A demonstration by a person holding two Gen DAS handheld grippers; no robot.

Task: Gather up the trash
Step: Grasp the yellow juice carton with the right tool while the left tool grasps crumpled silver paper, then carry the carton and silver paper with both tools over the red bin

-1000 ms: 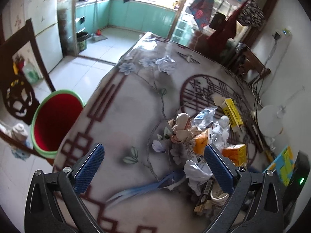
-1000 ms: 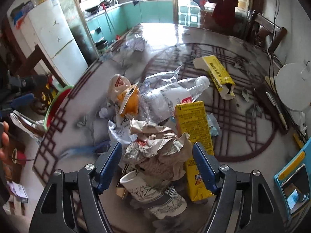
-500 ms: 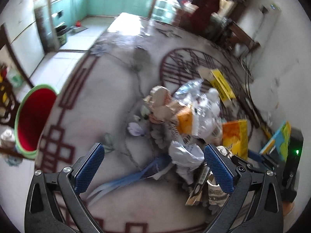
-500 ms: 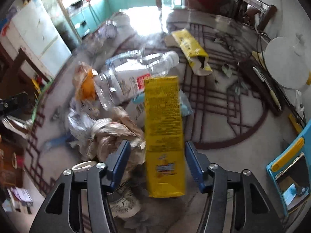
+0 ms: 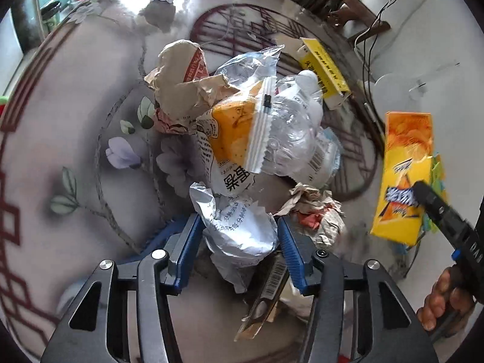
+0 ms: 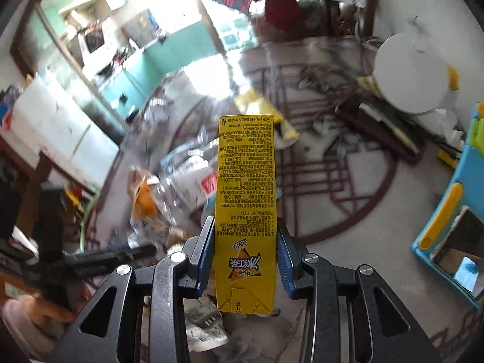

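While our left gripper (image 5: 239,239) points down at the heap of trash on the grey patterned surface (image 5: 75,139), its blue fingers (image 5: 189,242) are closing around a crumpled white paper wrapper with printed text (image 5: 239,227), which sits between them at the near edge of the heap; both pads look to be touching its sides. Just behind that wrapper lie an orange-and-white snack bag (image 5: 233,133), a crushed clear plastic bottle (image 5: 296,133) and torn brownish paper (image 5: 187,87), all piled against one another, with a flattened yellow box (image 5: 325,69) lying apart farther back. Our right gripper (image 6: 245,257) holds a tall yellow drink carton (image 6: 245,211) upright between its fingers (image 6: 284,260), which are closing in on its two narrow sides. From the left wrist view the same carton (image 5: 403,175) hangs lifted off the surface, to the right of the heap, with a hand (image 5: 444,296) below it.
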